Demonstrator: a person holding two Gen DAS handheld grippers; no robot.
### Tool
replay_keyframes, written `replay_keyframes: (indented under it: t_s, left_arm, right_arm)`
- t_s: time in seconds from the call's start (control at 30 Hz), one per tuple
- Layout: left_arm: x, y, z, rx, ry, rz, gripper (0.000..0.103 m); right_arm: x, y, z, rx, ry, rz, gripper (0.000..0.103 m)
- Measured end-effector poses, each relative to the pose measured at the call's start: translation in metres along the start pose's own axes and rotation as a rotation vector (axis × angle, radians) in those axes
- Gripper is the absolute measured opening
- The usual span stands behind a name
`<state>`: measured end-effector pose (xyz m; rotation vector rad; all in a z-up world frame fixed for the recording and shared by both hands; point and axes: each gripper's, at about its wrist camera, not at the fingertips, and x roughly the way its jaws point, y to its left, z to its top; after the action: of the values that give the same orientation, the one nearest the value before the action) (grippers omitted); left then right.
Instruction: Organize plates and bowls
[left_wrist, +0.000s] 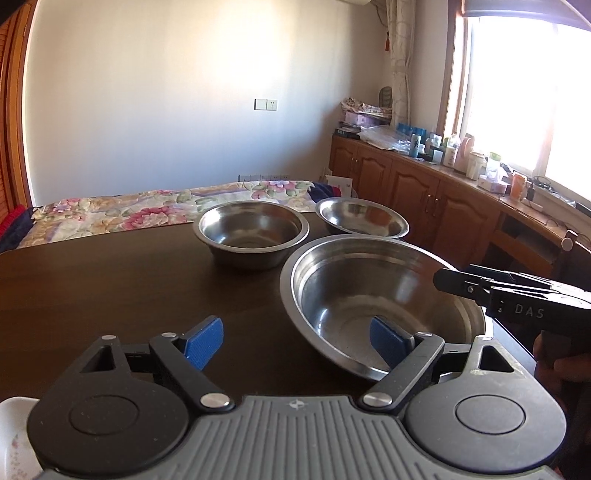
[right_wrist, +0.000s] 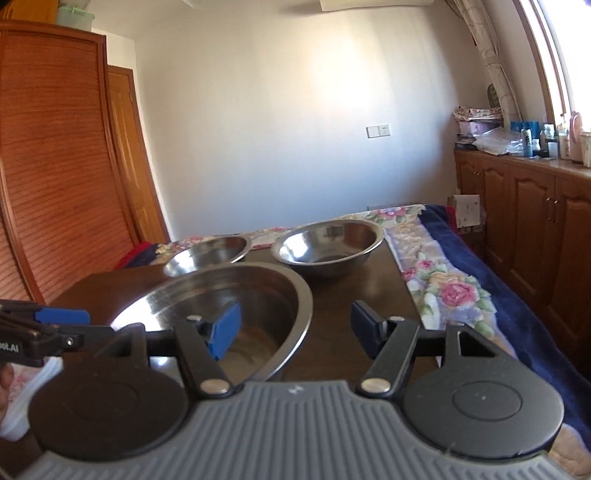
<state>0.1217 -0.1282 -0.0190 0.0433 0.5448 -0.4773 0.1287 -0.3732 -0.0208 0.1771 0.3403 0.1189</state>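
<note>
Left wrist view: the big bowl is straddled by the left gripper and right gripper, both spread, nothing clamped.

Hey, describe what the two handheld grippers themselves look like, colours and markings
Both the left gripper and right gripper match: black linkage arms with silver rivets, blue ribbed finger pads, two round black discs and a grey ribbed base. White letters "DAS" mark the right gripper's side.

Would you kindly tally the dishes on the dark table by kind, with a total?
Large steel basin: 1
Smaller steel bowls: 2
White floral dish, partly visible at the table's near edge: 1
Total: 4
</note>
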Motion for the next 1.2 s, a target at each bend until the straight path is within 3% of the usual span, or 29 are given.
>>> replay_keyframes:
  t_s: [0.33,0.43,0.5,0.57,0.8,0.97,1.2]
  left_arm:
    - [0.011,-0.002,0.005,-0.005,0.001,0.007,0.085]
    - [0.014,-0.004,0.006,-0.002,0.011,0.009,0.075]
    - [0.017,-0.004,0.006,-0.009,0.020,0.002,0.060]
    - [0.018,-0.003,0.006,-0.021,0.031,-0.009,0.053]
    - [0.020,-0.002,0.005,-0.035,0.046,-0.030,0.028]
    - [0.016,-0.003,0.005,-0.049,0.049,-0.058,0.027]
    - [0.001,0.000,0.003,-0.053,0.035,-0.072,0.027]
  right_arm:
    - [0.008,-0.006,0.003,0.025,0.043,0.001,0.067]
    - [0.009,-0.005,0.002,0.019,0.055,-0.002,0.067]
    - [0.009,-0.004,0.002,0.013,0.058,-0.002,0.066]
    - [0.011,-0.004,0.002,0.009,0.063,-0.003,0.064]
    - [0.012,-0.004,0.003,0.011,0.083,0.008,0.045]
    - [0.014,-0.002,0.002,0.024,0.107,0.045,0.030]
    - [-0.004,0.008,0.006,0.037,0.087,0.056,0.030]
